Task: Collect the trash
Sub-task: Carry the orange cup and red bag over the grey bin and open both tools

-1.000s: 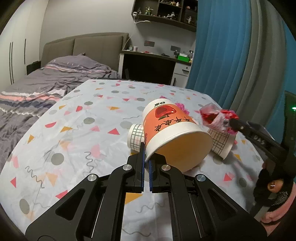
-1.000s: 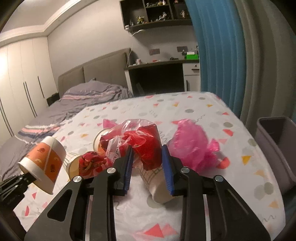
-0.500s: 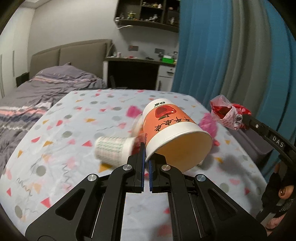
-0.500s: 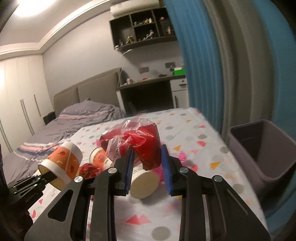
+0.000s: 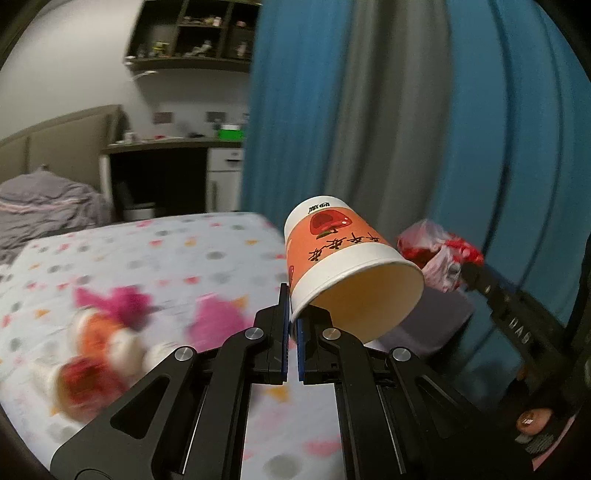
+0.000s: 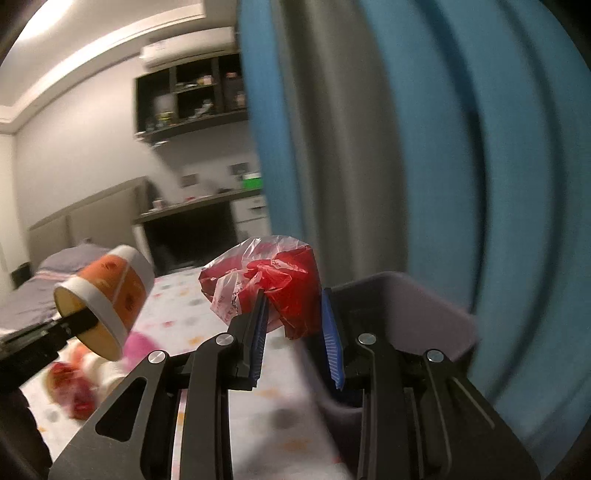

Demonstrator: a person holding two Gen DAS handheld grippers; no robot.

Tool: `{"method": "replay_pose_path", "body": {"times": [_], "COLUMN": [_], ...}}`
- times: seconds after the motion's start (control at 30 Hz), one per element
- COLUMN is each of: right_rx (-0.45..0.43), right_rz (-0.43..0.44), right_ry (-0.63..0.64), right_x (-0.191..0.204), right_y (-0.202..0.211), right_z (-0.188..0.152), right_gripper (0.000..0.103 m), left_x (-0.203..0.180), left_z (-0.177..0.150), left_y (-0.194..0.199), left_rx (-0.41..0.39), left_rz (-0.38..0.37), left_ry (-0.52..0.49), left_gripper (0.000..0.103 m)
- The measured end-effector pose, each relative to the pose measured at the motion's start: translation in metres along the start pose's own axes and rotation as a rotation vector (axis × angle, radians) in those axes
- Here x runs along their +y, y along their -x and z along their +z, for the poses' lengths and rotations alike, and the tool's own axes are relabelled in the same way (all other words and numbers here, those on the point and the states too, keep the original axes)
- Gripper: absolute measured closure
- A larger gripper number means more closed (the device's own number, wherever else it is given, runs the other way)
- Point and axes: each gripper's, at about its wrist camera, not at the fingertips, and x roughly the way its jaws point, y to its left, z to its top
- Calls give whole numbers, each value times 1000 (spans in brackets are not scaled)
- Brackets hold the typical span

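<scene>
Both grippers swung off the bed's middle twd its right edge: left gripper (image 5: 291, 325) clamps orange-white paper cup (image 5: 343, 266) by its rim, right gripper (image 6: 295, 325) grips crumpled red plastic bag (image 6: 284, 280), grey plastic bin (image 6: 402, 314) now just ahead; drop looks next.

Indoor light is dim and warm. In the right wrist view a ceiling glow (image 6: 44, 22) at upper left is the brightest patch. Both views smear with motion blur: the curtain (image 5: 406, 129), the patterned bedspread (image 5: 166, 258) and the litter on it are soft, while each tool's fingers stay sharp. Fisheye bending and dark vignetting ring the edges.
</scene>
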Motion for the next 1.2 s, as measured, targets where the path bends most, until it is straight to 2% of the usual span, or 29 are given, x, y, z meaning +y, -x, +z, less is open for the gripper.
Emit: {"method": "replay_pose_path", "body": {"times": [0.23,0.57,1.13,1.2], "right_rx": [50,102,201,207], "right_rz": [-103,-141,-143,-145], "right_ry": [-48,-47,-47,-45], "right_x": [-49,-63,-72,-74], "right_y": [-36,-61,-86,-85], "right_z": [-11,-25,-41,-44], "right_gripper": [74,74,71,66], "left_x": [-50,-91,-108,-110], "left_z": [13,11,-8,-11], "left_y": [-71,-144,-200,-204], "left_rx": [43,128,256,273], "left_rz": [-87,-132,-178,-186], "left_ry": [-20,-44,-37,-40], "left_gripper": [100,100,100,100]}}
